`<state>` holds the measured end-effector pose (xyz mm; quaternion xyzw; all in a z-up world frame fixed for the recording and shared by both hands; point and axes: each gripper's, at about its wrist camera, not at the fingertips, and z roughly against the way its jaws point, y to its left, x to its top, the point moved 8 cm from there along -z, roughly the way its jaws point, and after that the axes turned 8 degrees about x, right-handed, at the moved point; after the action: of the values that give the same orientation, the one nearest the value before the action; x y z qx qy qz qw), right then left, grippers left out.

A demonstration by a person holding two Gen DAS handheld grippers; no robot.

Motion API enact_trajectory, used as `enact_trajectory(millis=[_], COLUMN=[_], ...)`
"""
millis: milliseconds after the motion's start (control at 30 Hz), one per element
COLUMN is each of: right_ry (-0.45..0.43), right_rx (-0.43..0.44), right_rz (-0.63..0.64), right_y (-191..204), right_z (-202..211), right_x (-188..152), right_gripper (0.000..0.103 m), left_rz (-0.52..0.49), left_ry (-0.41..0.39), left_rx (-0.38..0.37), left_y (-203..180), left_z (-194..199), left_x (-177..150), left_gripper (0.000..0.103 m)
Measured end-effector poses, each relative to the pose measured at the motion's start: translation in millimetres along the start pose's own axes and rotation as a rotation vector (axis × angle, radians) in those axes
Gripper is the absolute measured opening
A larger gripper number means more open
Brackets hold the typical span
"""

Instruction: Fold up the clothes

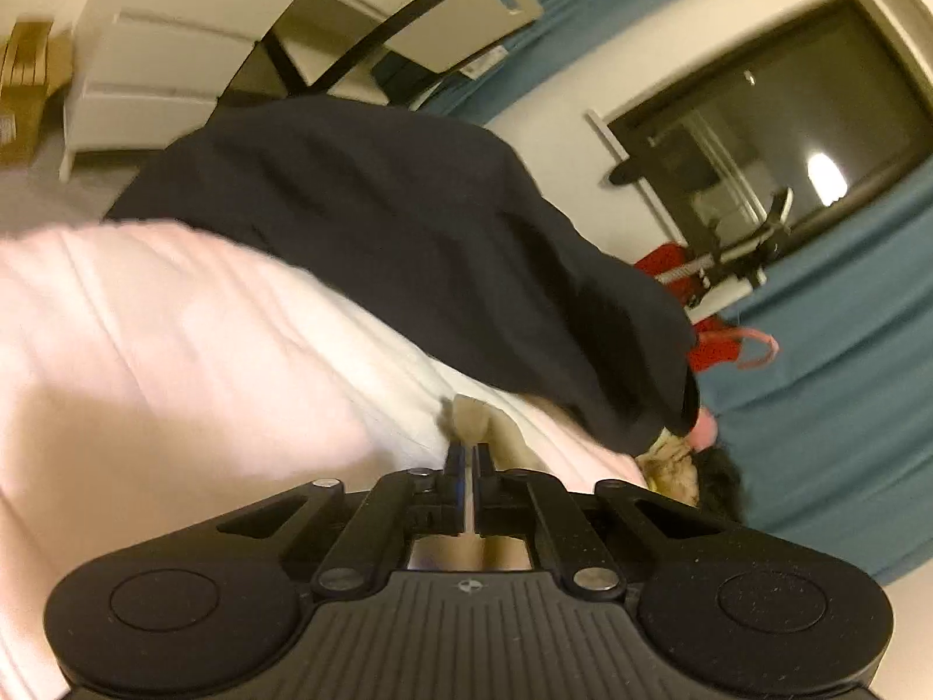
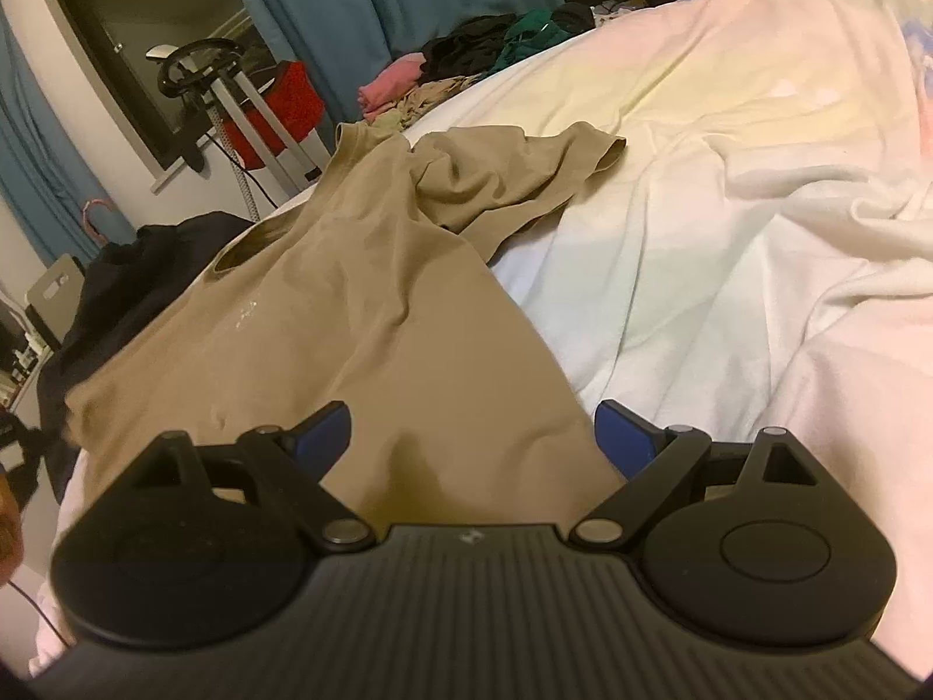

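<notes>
A tan T-shirt (image 2: 350,303) lies spread on the white bed sheet (image 2: 729,204), collar toward the far left, one sleeve crumpled at the upper right. My right gripper (image 2: 475,437) is open, its blue-padded fingers (image 2: 326,431) standing either side of the shirt's near hem, just above the cloth. My left gripper (image 1: 466,455) is shut on a small fold of the tan T-shirt (image 1: 469,414), low over the sheet (image 1: 175,350). A dark garment (image 1: 408,245) lies just beyond it; it also shows in the right wrist view (image 2: 116,286) at the bed's left edge.
A pile of clothes, black, green and pink (image 2: 466,58), sits at the bed's far edge. A red bag and a metal stand (image 2: 262,105) are by the wall under a dark window (image 1: 775,134). Teal curtains (image 1: 845,379) hang behind. White drawers (image 1: 151,70) stand farther off.
</notes>
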<state>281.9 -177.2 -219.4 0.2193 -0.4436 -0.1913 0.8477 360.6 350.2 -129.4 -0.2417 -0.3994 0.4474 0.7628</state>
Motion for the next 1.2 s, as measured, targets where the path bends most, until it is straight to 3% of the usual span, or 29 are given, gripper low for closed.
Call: enact_trajectory(millis=[67, 133, 233, 367, 500, 533, 600, 767, 867, 900, 933, 967, 1033, 1100, 1200], right_ry=[0.004, 0.013, 0.020, 0.021, 0.023, 0.024, 0.027, 0.030, 0.026, 0.025, 0.025, 0.024, 0.023, 0.025, 0.033], right_rx=[0.001, 0.002, 0.000, 0.003, 0.001, 0.001, 0.003, 0.000, -0.004, -0.006, -0.009, -0.011, -0.013, -0.020, -0.027], right_rz=[-0.002, 0.001, 0.001, -0.014, -0.020, -0.020, -0.018, -0.001, 0.001, 0.007, 0.014, 0.026, 0.060, 0.093, 0.122], right_y=[0, 1, 1, -1, -1, 0, 2, 4, 3, 4, 5, 6, 8, 10, 12], right_z=[-1, -3, -5, -5, -5, -5, -6, -5, -4, -4, -4, -4, -4, -5, -8], right_x=[-1, -3, -4, -4, -5, -6, -7, -10, -10, -11, -11, -11, -12, -15, -19], right_gripper=[0.092, 0.092, 0.092, 0.092, 0.092, 0.092, 0.092, 0.092, 0.092, 0.092, 0.092, 0.092, 0.093, 0.093, 0.094], left_rz=[0.079, 0.115, 0.102, 0.163, 0.138, 0.102, 0.067, 0.126, 0.051, 0.015, -0.027, -0.037, -0.037, -0.063, -0.179], left_ry=[0.102, 0.179, 0.196, 0.146, 0.030, 0.030, 0.157, 0.067, 0.021, 0.010, 0.013, 0.016, 0.018, -0.002, -0.094], left_rx=[-0.042, -0.039, 0.019, 0.054, 0.147, 0.140, 0.071, -0.032, -0.069, -0.079, -0.090, -0.096, -0.107, -0.099, -0.093], left_y=[5, 12, 21, 29, 34, 33, 32, 38, 33, 30, 27, 28, 30, 29, 9], left_z=[-17, -30, -37, -23, 7, 7, -17, -27, -28, -27, -29, -29, -26, -19, 6], left_x=[-7, -17, -27, -30, -28, -30, -44, -36, -36, -38, -40, -40, -38, -34, -18], left_gripper=[0.022, 0.053, 0.055, 0.055, 0.075, 0.080, 0.081, 0.091, 0.088, 0.074, 0.052, 0.045, 0.020, 0.011, 0.008])
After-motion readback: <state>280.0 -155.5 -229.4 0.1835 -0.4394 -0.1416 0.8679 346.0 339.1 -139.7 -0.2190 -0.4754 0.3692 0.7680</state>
